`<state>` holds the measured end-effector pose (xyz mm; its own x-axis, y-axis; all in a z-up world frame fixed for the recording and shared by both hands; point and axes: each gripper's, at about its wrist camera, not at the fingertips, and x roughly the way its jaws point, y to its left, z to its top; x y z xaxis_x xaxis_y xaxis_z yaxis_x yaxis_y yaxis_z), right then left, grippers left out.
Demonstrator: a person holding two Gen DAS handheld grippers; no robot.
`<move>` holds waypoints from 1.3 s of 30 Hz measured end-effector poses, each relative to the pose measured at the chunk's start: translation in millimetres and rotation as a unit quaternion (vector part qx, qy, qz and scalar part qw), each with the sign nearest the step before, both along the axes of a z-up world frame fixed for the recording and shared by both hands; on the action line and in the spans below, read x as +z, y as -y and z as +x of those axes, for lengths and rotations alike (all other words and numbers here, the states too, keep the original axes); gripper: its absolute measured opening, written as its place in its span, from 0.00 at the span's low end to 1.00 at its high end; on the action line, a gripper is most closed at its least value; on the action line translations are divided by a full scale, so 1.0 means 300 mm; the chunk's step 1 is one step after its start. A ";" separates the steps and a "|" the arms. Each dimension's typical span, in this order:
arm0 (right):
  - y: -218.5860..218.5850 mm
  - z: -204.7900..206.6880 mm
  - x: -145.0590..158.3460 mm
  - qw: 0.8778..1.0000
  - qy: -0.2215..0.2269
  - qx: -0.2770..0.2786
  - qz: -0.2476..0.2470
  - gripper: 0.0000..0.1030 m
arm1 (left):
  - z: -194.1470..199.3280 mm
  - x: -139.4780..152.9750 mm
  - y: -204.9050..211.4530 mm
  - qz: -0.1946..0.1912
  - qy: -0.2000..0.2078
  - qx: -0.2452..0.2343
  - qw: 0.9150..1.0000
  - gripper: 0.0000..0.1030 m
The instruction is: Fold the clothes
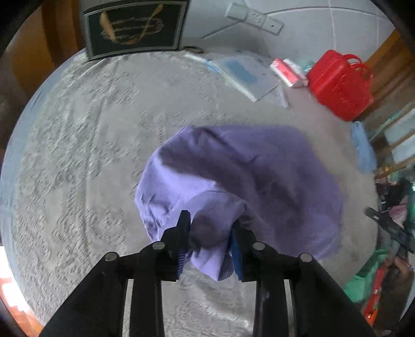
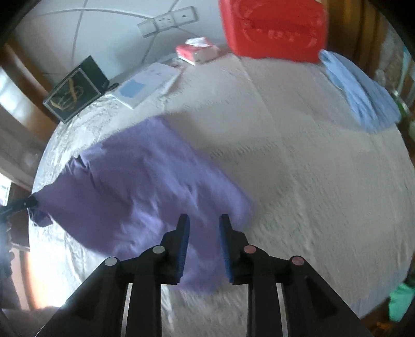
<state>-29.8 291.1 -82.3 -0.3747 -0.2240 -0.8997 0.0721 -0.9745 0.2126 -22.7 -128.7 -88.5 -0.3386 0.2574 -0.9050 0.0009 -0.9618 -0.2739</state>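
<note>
A purple garment [image 1: 249, 176] hangs above the round table [image 1: 77, 155], held up between both grippers. My left gripper [image 1: 211, 225] is shut on a bunched corner of it. In the right wrist view the purple garment [image 2: 135, 186] stretches from the left gripper [image 2: 28, 202], small at the left edge, to my right gripper [image 2: 203, 220], whose blue-padded fingers [image 2: 184, 233] have the cloth's edge between them. A light blue garment [image 2: 363, 96] lies at the table's far right edge; it also shows in the left wrist view [image 1: 363, 150].
A red plastic basket [image 1: 339, 83], a tissue pack [image 1: 288, 71], a white booklet [image 1: 241, 72] and a dark framed box [image 1: 135, 28] stand along the table's far side. A power strip [image 1: 255, 16] lies on the floor. Green cloth [image 1: 368, 277] sits off the right edge.
</note>
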 end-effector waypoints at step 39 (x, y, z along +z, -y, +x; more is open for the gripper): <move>0.279 -0.358 -0.125 0.990 0.001 0.139 0.004 0.04 | -0.274 -0.055 0.015 -0.105 -0.070 0.030 0.992 0.11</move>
